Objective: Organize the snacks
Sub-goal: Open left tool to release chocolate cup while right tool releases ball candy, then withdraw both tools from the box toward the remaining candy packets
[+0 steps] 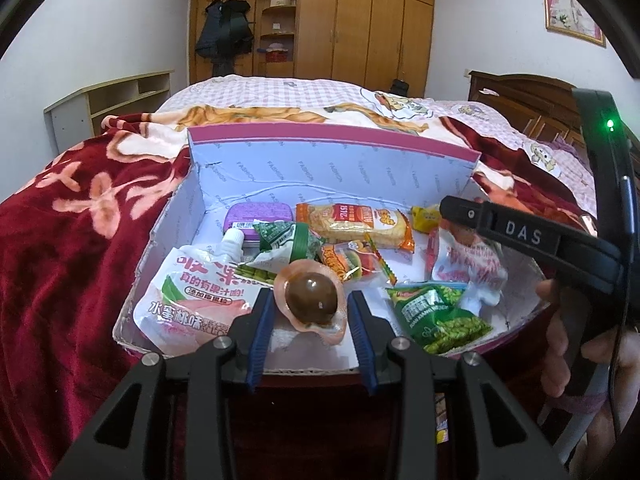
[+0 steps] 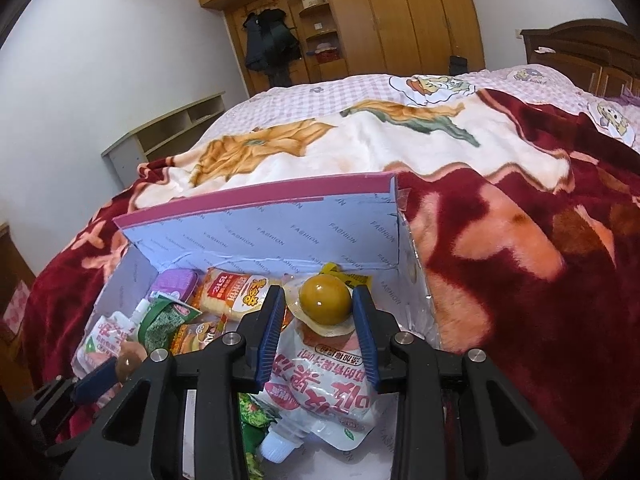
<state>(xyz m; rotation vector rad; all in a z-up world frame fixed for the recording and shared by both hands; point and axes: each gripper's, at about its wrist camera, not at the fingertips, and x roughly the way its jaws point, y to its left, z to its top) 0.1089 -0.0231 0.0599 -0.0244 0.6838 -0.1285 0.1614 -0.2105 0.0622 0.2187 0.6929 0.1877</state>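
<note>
Left wrist view first. Looking straight down the left tongs: closed on a brown egg, vacuum-sealed in clear film with a pinkish flange all round. Blue pads on both sides of the wrap, grip across the round middle. Hanging over the near end of the open box, itself sitting on the blanket of a bed. Below and left, a peach pouch with a white cap; to the right, a green pea packet; further back, a rice cracker pack and a purple tin. Plenty in there already, loosely heaped.

Over to the right wrist view. Right tongs closed on a yellow egg, same sealed wrap, pads against its 2 sides, though how firmly is hard to call. Positioned over the far right part of the box, above a second pouch lying cap toward the camera. Down in the lower left corner, the left tongs again, brown egg at the pad tips.

On handling, as a judgement: light, small, firm at the core but easily dented. Slick film, so liable to squirt out under a hard squeeze. Best gripped across the widest part, never by the floppy flange. Gentle set-down advised, into a flat gap rather than onto a sloping pouch, given the likelihood of rolling.
</note>
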